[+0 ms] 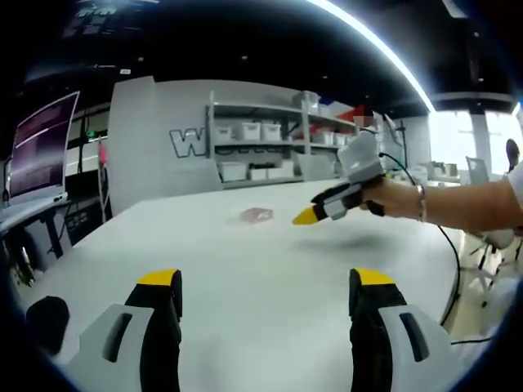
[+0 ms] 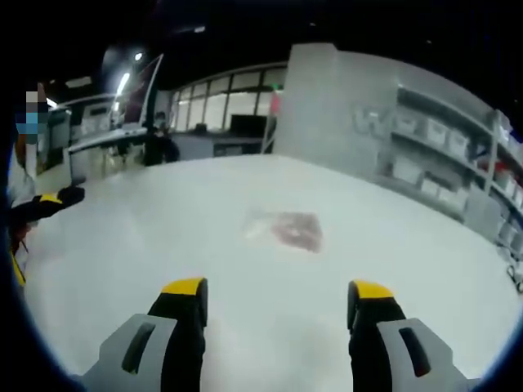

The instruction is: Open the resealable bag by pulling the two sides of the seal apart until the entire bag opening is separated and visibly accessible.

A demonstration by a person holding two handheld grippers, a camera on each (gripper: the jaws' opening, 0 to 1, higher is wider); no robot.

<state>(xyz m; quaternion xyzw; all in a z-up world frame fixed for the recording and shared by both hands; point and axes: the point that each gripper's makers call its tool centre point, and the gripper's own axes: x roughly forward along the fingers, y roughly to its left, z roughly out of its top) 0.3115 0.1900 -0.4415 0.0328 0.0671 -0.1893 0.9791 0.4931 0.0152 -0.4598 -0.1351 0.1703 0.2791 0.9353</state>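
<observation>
2 grippers: both hover over the white table [image 1: 245,269], neither touching the bag.
Left gripper [image 1: 268,287]: in the left gripper view its 2 yellow-tipped jaws rise from the bottom edge, spread wide with bare tabletop between them; their bases are cut off by the edge.
Right gripper [image 2: 278,296]: in the right gripper view its jaws stand wide apart, holding nothing. In the left gripper view it enters from the right, held in a person's hand [image 1: 391,198] with a bracelet at the wrist; there only 1 yellow tip is plain, so the jaw gap cannot be read from that side.
Resealable bag [image 2: 284,229]: lies flat on the table ahead of the right gripper, clear plastic with a reddish patch inside. It is blurred; the seal cannot be made out, nor whether it is open or closed. In the left gripper view it is a small pale shape, far off, just left of the right gripper's tip.
Shelves [image 1: 270,147]: white bins stand behind the table; contents too small to tell.
Monitor [image 1: 41,147]: at the left, partly cut off.
</observation>
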